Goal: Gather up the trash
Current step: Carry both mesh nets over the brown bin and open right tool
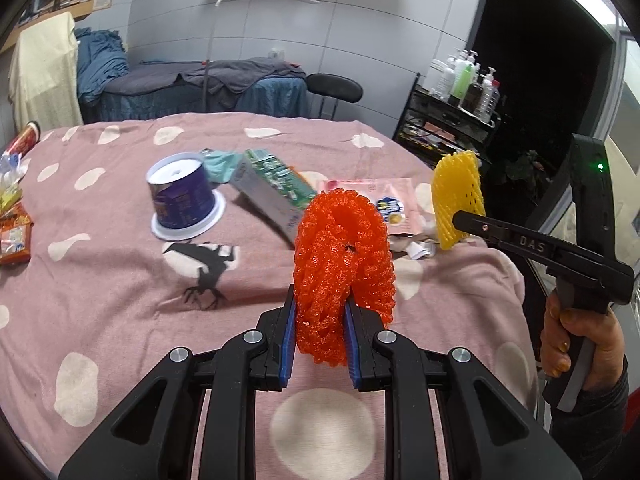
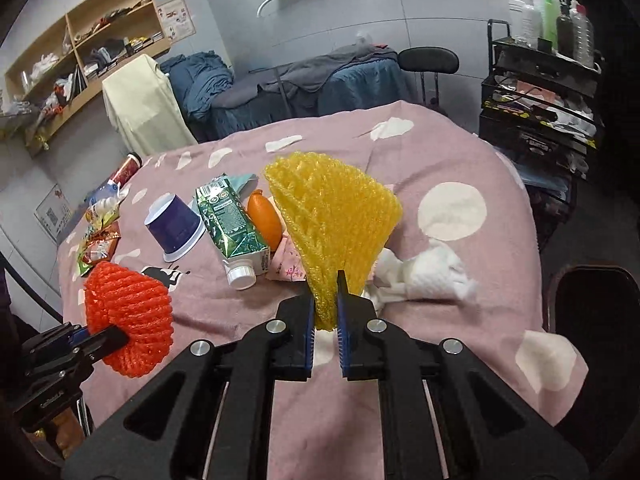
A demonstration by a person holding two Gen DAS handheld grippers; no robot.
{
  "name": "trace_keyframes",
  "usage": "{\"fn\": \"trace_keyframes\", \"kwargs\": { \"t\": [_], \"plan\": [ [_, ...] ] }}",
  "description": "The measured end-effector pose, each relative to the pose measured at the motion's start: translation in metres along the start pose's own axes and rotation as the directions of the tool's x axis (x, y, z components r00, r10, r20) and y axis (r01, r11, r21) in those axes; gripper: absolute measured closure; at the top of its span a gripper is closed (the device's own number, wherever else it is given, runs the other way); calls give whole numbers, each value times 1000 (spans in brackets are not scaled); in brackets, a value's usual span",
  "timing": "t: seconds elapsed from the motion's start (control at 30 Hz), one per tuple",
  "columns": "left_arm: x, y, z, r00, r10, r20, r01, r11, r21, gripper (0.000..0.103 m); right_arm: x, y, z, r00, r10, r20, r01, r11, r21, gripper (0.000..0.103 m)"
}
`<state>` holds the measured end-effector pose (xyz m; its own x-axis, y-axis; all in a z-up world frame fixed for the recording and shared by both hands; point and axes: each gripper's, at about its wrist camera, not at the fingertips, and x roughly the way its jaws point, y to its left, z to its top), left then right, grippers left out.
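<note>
A bed under a pink spotted cover point(image 2: 440, 152) carries everything, and the litter lies spread ahead of both pairs of fingers: a green carton point(image 2: 230, 220) and an upturned purple cup point(image 2: 174, 226) beyond and to the left of the right fingertips, crumpled white tissue point(image 2: 428, 276) just to their right, and snack wrappers point(image 2: 98, 246) farther off to the left. The right gripper point(image 2: 325, 300) is pinched narrow on the stem of a yellow foam net point(image 2: 334, 216), which fans out above its fingers, clear of the cover. The left gripper point(image 1: 320, 316) clamps an orange foam net point(image 1: 344, 256) between its blue pads. The step in hand looks like carrying off two picked pieces; no bin is in view, so the next move calls for finding one and releasing both nets there before returning for the rest.
</note>
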<state>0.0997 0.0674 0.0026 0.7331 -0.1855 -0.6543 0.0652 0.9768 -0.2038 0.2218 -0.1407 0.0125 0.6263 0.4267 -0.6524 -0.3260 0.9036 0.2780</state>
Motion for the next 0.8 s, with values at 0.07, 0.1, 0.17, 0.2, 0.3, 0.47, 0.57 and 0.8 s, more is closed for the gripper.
{"fn": "trace_keyframes", "kwargs": {
  "t": [0.07,0.1,0.17,0.2,0.3,0.47,0.57,0.8],
  "plan": [
    [1,-13,2,1000,-22,5,22,999,24,82,-13,-9,-5,1000,-11,28,11,1000,21,93],
    [2,-20,2,999,-35,5,35,999,35,82,-21,-16,-9,999,-20,42,18,999,36,93],
    [6,-32,4,998,-59,-4,59,997,54,82,-34,-28,-17,997,-33,63,29,997,65,93],
    [9,-41,5,997,-79,-13,79,995,68,82,-41,-36,-21,996,-49,73,43,996,81,93],
    [14,-63,6,994,-108,-27,110,987,113,82,-58,-58,-33,990,-104,93,92,988,125,93],
    [26,-101,8,986,-161,-51,168,968,188,82,-80,-97,-48,978,-178,112,153,967,201,93],
    [32,-121,9,981,-184,-66,194,955,223,82,-90,-115,-59,969,-218,117,185,953,241,93],
    [47,-161,10,967,-227,-113,250,923,293,82,-98,-157,-84,952,-298,72,262,912,315,93]
  ]
}}
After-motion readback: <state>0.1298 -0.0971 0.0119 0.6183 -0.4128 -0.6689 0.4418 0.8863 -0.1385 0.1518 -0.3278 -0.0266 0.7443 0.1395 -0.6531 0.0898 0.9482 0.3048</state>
